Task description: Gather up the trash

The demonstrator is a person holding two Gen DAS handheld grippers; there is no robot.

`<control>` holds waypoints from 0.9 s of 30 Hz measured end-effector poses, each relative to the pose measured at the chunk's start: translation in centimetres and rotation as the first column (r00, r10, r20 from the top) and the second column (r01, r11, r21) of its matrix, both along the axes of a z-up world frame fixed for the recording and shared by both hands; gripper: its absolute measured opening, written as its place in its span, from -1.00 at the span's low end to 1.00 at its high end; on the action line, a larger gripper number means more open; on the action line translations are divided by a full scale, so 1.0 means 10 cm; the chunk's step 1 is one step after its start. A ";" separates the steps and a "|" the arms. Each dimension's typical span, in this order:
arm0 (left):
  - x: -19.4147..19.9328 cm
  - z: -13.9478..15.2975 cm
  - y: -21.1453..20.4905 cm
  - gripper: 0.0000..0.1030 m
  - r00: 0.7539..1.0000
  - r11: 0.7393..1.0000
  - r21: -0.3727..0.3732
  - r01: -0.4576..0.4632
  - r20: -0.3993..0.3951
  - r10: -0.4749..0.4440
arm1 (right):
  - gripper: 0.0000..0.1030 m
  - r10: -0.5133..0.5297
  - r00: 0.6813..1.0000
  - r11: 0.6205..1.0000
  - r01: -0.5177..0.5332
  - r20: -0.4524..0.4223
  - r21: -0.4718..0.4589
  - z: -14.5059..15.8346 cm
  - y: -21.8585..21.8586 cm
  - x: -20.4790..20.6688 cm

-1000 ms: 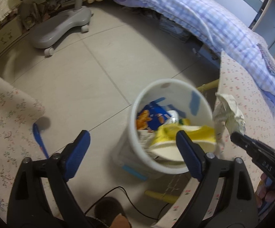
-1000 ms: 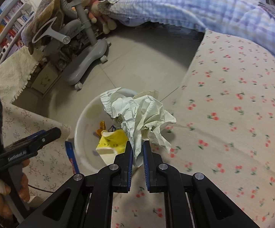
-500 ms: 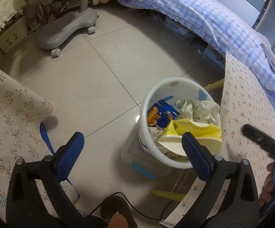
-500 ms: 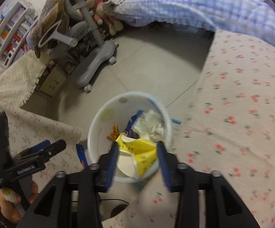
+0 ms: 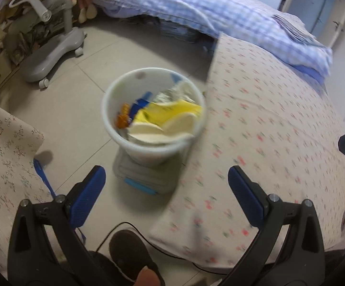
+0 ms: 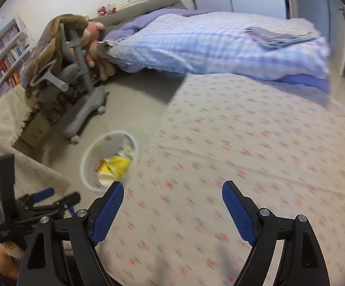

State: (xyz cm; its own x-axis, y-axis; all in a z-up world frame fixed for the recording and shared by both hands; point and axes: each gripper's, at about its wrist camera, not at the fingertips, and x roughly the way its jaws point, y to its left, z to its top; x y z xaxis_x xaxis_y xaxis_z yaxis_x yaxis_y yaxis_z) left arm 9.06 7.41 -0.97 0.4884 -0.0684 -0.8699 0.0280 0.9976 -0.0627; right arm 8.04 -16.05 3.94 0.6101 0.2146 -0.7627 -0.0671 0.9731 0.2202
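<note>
A white trash bin (image 5: 115, 109) stands on the floor beside the table, holding a yellow wrapper (image 5: 170, 109), blue and orange packets and the crumpled white paper (image 5: 184, 90). It also shows in the right wrist view (image 6: 86, 164). My left gripper (image 5: 166, 190) is open and empty, above and in front of the bin. My right gripper (image 6: 172, 200) is open and empty over the table with the cherry-print cloth (image 6: 255, 147), to the right of the bin. The left gripper's body shows at the lower left of the right wrist view (image 6: 29, 207).
A grey wheeled chair base (image 5: 53, 54) stands on the tiled floor behind the bin. A bed with a blue checked quilt (image 5: 208, 12) runs along the back. A second floral-clothed table (image 5: 3, 162) is at the left. A black cable (image 5: 115, 228) and a slipper (image 5: 129, 255) lie on the floor below.
My right gripper opened and dropped the crumpled paper into the bin, then pulled back to the right over the table. My left gripper shifted right, so the bin sits further left.
</note>
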 end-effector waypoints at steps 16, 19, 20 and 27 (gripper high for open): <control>-0.66 -0.10 -0.63 0.98 0.994 0.997 0.068 -0.028 0.107 0.021 | 0.77 -0.100 0.995 0.982 0.101 0.014 -0.157 -0.51 -0.64 -0.97; -0.70 -0.08 -0.65 0.98 0.990 0.995 0.082 -0.053 0.137 0.041 | 0.77 -0.096 0.995 0.983 0.097 0.017 -0.157 -0.53 -0.65 -1.04; -0.70 -0.07 -0.66 0.98 0.988 0.994 0.090 -0.060 0.148 0.046 | 0.77 -0.095 0.995 0.983 0.097 0.023 -0.156 -0.53 -0.64 -1.04; -0.72 -0.01 -0.70 0.98 0.984 0.994 0.089 -0.057 0.175 0.041 | 0.77 -0.091 0.994 0.983 0.099 0.060 -0.154 -0.44 -0.56 -1.00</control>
State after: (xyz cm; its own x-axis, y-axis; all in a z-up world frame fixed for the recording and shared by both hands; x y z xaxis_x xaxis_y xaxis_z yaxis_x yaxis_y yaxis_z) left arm 1.86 0.38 -1.11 0.6323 0.0373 -0.7739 -0.0190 0.9993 0.0327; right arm -2.00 -21.61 -0.45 0.6624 0.0346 -0.7484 0.0197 0.9978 0.0635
